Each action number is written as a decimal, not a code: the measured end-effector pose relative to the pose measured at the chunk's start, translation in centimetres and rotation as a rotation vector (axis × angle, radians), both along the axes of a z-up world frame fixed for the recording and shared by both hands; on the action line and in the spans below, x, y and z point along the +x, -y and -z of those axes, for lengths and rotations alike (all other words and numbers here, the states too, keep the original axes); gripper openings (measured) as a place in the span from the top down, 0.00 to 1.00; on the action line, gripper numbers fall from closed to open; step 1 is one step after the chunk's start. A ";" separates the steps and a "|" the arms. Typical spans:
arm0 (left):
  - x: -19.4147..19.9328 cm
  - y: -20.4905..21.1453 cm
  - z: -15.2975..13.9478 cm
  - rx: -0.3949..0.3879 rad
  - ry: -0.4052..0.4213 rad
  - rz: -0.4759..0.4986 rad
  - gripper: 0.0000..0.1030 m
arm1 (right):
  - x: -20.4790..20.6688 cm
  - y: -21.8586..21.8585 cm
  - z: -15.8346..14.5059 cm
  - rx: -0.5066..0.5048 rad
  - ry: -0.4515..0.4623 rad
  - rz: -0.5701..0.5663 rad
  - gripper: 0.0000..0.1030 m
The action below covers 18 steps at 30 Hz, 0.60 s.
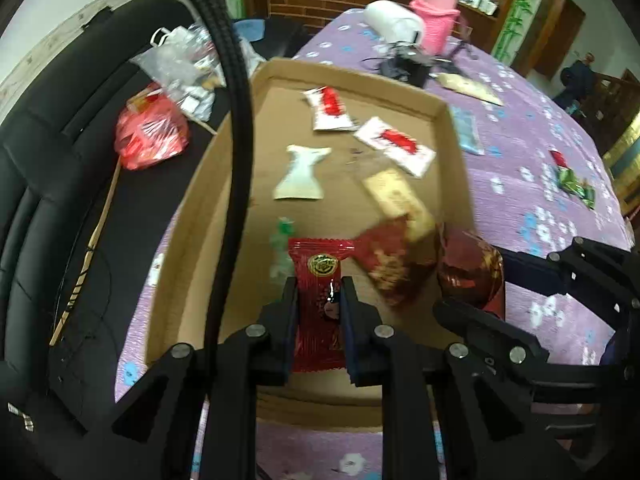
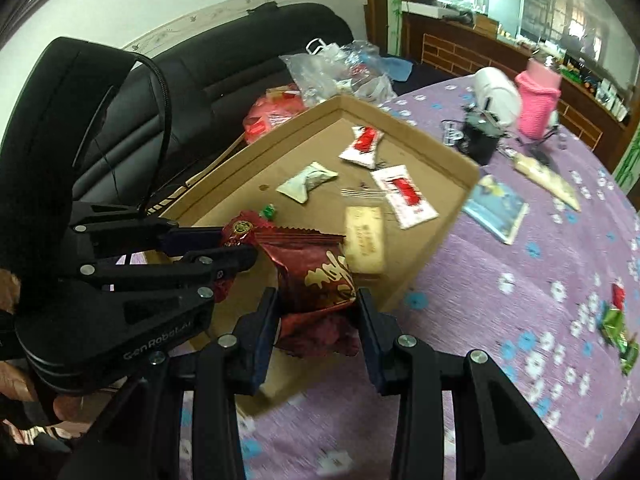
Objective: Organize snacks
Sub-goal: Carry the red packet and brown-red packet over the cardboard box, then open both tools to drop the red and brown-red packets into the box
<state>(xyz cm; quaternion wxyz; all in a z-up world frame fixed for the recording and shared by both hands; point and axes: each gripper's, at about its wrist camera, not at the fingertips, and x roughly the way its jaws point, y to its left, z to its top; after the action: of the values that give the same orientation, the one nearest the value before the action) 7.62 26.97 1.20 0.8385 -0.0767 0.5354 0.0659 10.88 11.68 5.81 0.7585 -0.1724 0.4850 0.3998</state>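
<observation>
Left tool (image 1: pixel 319 296) pinches flat red packet (image 1: pixel 318 292); right tool (image 2: pixel 317 312) grips puffy dark-red bag (image 2: pixel 316 276) midway. Both light, crinkly, slippery. Cardboard tray (image 1: pixel 192 216) at twelve o'clock.

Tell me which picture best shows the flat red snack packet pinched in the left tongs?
The left wrist view: the flat red packet faces the camera squarely between the left tongs, its gold seal sharp. In the right wrist view only its crumpled end peeks out past those tongs, seen from the side.
</observation>
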 end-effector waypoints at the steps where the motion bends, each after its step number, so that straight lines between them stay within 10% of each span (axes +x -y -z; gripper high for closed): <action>1: 0.0 -0.3 0.1 -0.002 -0.003 -0.006 0.79 | 0.1 -0.4 0.3 -0.002 -0.007 -0.001 0.63; 18: 1.1 -1.4 2.1 -0.024 -0.059 -0.028 0.64 | 0.6 -2.2 2.8 -0.055 -0.031 0.007 0.60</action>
<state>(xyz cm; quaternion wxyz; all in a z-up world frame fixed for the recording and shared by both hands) 8.77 28.38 -0.95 0.8204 -0.0923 0.5596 0.0732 11.50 13.90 2.98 0.7471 -0.1854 0.5082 0.3862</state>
